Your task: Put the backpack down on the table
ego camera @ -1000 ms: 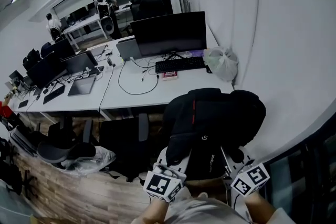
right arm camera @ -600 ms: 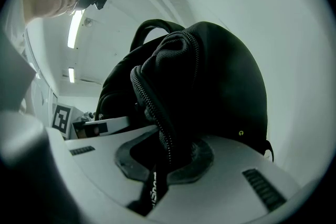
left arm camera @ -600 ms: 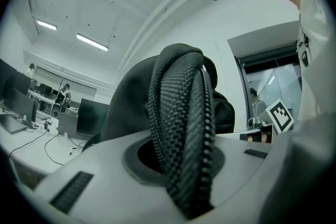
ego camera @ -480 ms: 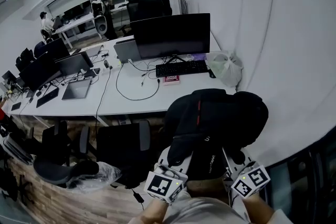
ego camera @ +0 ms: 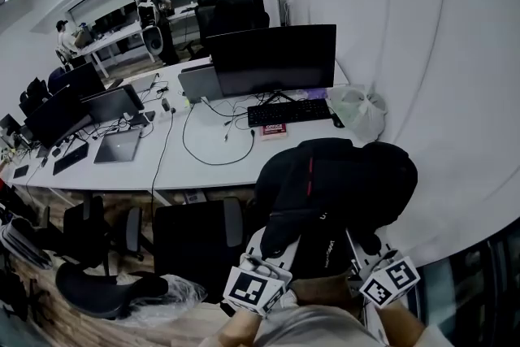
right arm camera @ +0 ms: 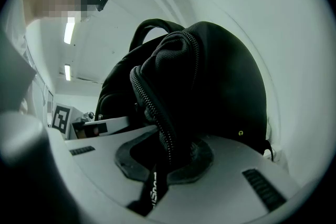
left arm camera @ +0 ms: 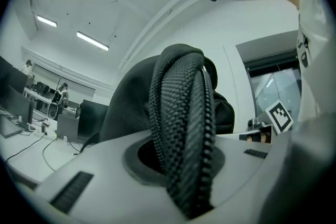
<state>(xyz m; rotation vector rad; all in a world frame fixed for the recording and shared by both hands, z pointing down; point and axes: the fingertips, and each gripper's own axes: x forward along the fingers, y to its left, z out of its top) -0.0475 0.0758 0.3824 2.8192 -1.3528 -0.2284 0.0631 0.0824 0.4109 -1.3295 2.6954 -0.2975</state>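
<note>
A black backpack (ego camera: 329, 191) with a red stripe hangs in the air in front of me, short of the white table (ego camera: 207, 154) and a little to its right. My left gripper (ego camera: 272, 244) is shut on a woven black backpack strap (left arm camera: 181, 128). My right gripper (ego camera: 357, 244) is shut on a zippered edge of the backpack (right arm camera: 157, 113). In the right gripper view the backpack's bulk (right arm camera: 210, 81) fills the middle, and the left gripper's marker cube (right arm camera: 62, 115) shows beyond it.
On the table stand a large monitor (ego camera: 272, 57), a keyboard (ego camera: 290, 112), a laptop (ego camera: 120, 146), cables and a plastic bag (ego camera: 361, 111). Black office chairs (ego camera: 199, 232) stand under its near edge. A white wall (ego camera: 439, 77) runs along the right. People sit at far desks.
The table, monitor and chairs have slid nearer and lower in the head view as I carry the backpack toward the table. Both grips stay the same.
</note>
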